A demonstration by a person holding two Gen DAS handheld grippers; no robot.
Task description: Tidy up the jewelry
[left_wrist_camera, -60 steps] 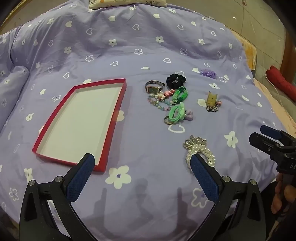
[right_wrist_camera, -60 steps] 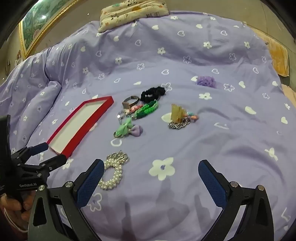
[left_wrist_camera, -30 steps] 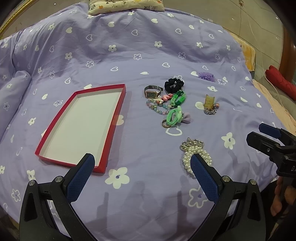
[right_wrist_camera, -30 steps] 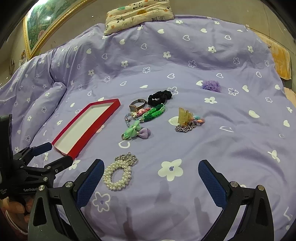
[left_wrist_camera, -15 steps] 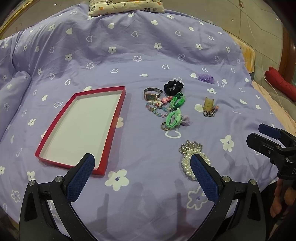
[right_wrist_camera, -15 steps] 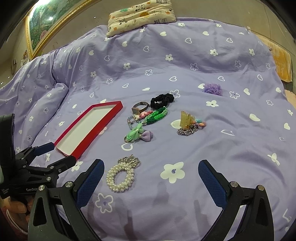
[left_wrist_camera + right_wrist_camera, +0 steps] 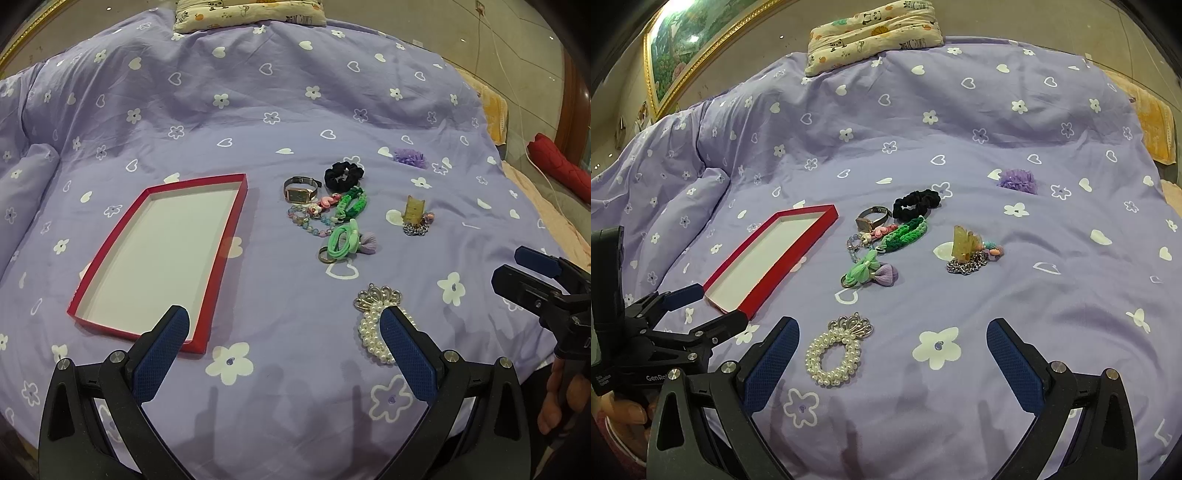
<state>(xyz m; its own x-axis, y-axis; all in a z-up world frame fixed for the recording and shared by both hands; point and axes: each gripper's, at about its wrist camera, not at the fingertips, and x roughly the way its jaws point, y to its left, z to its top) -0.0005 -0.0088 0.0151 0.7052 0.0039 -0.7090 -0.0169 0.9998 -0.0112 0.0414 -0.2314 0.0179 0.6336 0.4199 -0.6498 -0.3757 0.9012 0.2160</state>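
I hold the left gripper [image 7: 284,325] low over the bed [image 7: 258,110], its jaws spread wide with nothing between them; its tip points toward twelve o'clock, the red tray [image 7: 221,254] at its eleven. My right gripper [image 7: 892,341] hovers likewise, jaws released and empty, with the pearl bracelet [image 7: 834,352] lying on the quilt just inside its left finger. A hand [image 7: 561,398] grips its handle at four o'clock in the left view. The red tray holds nothing. At the tray's three o'clock lie the watch [image 7: 300,189], black scrunchie [image 7: 343,175], green braided band [image 7: 352,205], bead bracelet [image 7: 306,221] and green hair tie [image 7: 343,242], clustered and touching.
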